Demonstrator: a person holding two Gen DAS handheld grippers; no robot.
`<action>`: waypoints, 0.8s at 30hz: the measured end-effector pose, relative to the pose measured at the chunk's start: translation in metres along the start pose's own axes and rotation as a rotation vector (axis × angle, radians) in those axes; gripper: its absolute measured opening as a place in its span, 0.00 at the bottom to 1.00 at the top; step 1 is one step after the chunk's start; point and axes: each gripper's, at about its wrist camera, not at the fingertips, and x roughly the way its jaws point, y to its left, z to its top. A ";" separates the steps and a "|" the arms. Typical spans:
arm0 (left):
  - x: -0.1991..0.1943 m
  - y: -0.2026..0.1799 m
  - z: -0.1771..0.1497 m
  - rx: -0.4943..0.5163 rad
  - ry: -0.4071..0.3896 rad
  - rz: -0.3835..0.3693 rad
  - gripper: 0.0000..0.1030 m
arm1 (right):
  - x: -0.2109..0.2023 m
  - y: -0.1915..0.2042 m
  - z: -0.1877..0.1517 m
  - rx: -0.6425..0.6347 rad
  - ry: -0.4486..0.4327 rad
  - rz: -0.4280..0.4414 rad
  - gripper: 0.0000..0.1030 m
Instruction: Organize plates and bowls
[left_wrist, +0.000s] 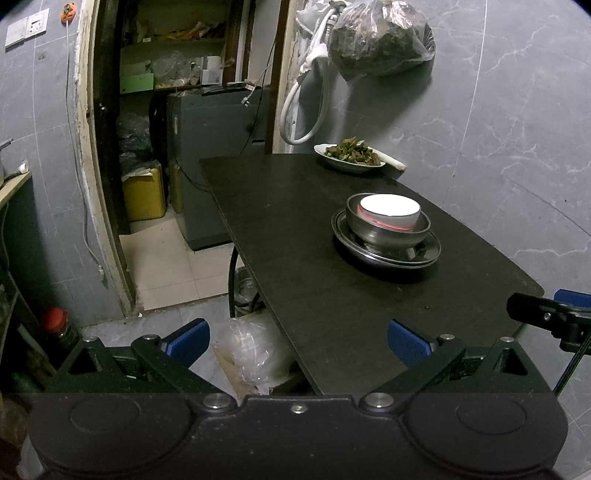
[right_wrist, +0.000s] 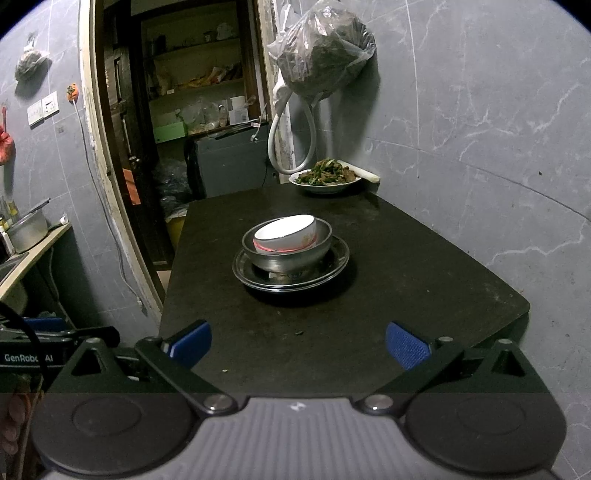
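Observation:
A white bowl (left_wrist: 389, 214) with a red band sits inside a steel bowl (left_wrist: 388, 234), which stands on stacked steel plates (left_wrist: 388, 254) on the black table (left_wrist: 295, 229). The same stack shows in the right wrist view: white bowl (right_wrist: 286, 232), steel bowl (right_wrist: 288, 254), plates (right_wrist: 291, 278). My left gripper (left_wrist: 298, 341) is open and empty over the table's near left edge. My right gripper (right_wrist: 298, 341) is open and empty over the table's near edge, short of the stack. The right gripper's tip shows at the far right of the left wrist view (left_wrist: 546, 317).
A white dish of cooked greens (left_wrist: 352, 157) (right_wrist: 325, 179) stands at the table's far corner by the tiled wall. A filled plastic bag (right_wrist: 321, 59) and a white hose (right_wrist: 291, 147) hang above it. A doorway to a storeroom lies left. A clear plastic bag (left_wrist: 251, 350) lies below the table.

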 end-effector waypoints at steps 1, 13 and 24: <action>0.000 0.000 0.000 0.001 0.000 0.000 0.99 | 0.000 0.000 0.000 0.000 0.000 0.000 1.00; 0.001 -0.001 0.000 0.001 0.004 -0.002 0.99 | -0.001 -0.001 0.000 0.001 0.000 0.000 1.00; 0.001 -0.002 0.000 0.002 0.004 0.000 0.99 | -0.002 -0.002 0.001 0.004 0.001 -0.001 1.00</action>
